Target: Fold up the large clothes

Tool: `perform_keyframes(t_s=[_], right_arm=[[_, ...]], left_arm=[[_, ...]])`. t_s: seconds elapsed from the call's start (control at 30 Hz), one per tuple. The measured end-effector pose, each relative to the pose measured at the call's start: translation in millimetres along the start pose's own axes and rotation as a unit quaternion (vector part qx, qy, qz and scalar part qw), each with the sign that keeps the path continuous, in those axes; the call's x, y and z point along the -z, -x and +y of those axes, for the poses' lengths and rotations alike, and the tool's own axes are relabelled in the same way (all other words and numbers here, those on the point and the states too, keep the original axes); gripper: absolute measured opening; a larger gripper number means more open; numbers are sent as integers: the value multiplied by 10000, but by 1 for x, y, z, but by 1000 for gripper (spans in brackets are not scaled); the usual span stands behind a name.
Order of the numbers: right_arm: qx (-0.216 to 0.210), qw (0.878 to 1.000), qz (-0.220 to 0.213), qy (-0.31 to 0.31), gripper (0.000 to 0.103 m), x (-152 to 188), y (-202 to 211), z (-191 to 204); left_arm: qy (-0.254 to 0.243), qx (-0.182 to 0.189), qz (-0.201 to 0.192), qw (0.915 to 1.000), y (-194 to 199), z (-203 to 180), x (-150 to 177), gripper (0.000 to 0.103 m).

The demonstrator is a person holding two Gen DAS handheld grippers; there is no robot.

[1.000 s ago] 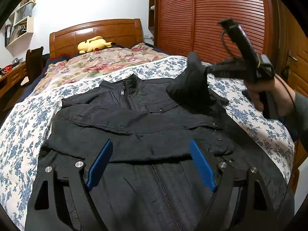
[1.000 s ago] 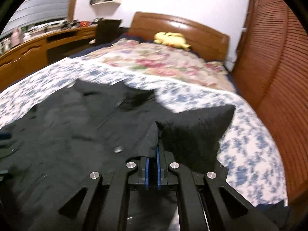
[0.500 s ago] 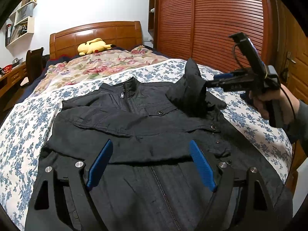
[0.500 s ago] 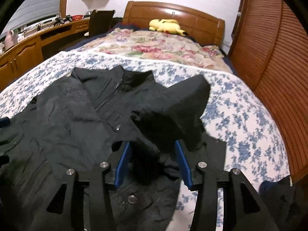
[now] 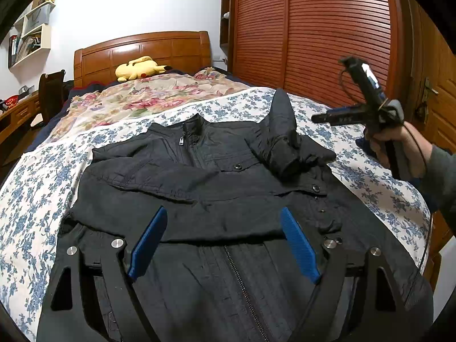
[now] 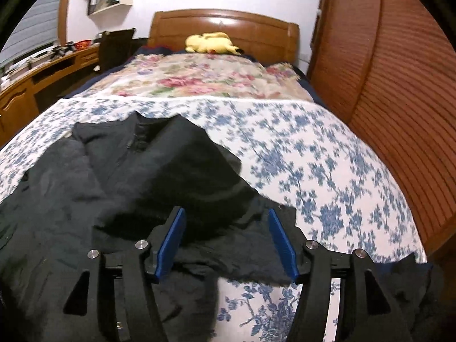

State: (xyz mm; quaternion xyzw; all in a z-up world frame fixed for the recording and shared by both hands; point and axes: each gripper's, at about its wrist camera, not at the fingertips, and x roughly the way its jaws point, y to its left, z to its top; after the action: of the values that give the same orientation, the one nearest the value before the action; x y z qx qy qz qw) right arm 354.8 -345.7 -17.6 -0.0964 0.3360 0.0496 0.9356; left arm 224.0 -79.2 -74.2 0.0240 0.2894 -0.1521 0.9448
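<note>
Black jacket point(image 5: 199, 199) lies zipped on the bed point(image 5: 42, 188), its sleeve point(image 5: 285, 145) dropped across the chest. The right gripper point(image 6: 226, 239) fingers are opening, pressing nothing; the left gripper point(image 5: 225, 242) hovers spread, empty.

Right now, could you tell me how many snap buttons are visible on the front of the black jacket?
2 clear ones: one snap button on the chest pocket flap, another lower toward the jacket's right edge. Smaller studs below it are too small to count, and the folded sleeves may hide more.

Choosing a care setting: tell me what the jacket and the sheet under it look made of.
Jacket: black, matte woven cloth, likely cotton or a nylon blend; fine wrinkles, metal zip and snaps. Sheet: thin white woven fabric with a blue flower print, probably cotton; flat, no sheen.
</note>
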Motion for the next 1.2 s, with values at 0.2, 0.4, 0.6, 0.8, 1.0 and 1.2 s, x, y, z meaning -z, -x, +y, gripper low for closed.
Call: perform_keyframes(t_s=[0.2, 0.4, 0.6, 0.8, 1.0, 1.2], right_arm=[[242, 9979, 526, -301, 63, 10, -47, -12], [369, 9932, 927, -597, 63, 18, -89, -30], [355, 9901, 1118, -776, 66, 26, -115, -46], [366, 9886, 1187, -853, 70, 30, -125, -46], [291, 9873, 1310, -853, 70, 32, -124, -44], [61, 9880, 1362, -732, 44, 33, -118, -40]], left_arm=[[4, -7, 21, 10000, -2, 0, 0, 83], [-6, -11, 53, 10000, -5, 1, 0, 83], [2, -12, 77, 10000, -9, 1, 0, 83], [-29, -15, 101, 9999, -10, 1, 0, 83], [-30, -28, 119, 9999, -11, 0, 1, 83], [-20, -37, 99, 9999, -12, 0, 1, 83]])
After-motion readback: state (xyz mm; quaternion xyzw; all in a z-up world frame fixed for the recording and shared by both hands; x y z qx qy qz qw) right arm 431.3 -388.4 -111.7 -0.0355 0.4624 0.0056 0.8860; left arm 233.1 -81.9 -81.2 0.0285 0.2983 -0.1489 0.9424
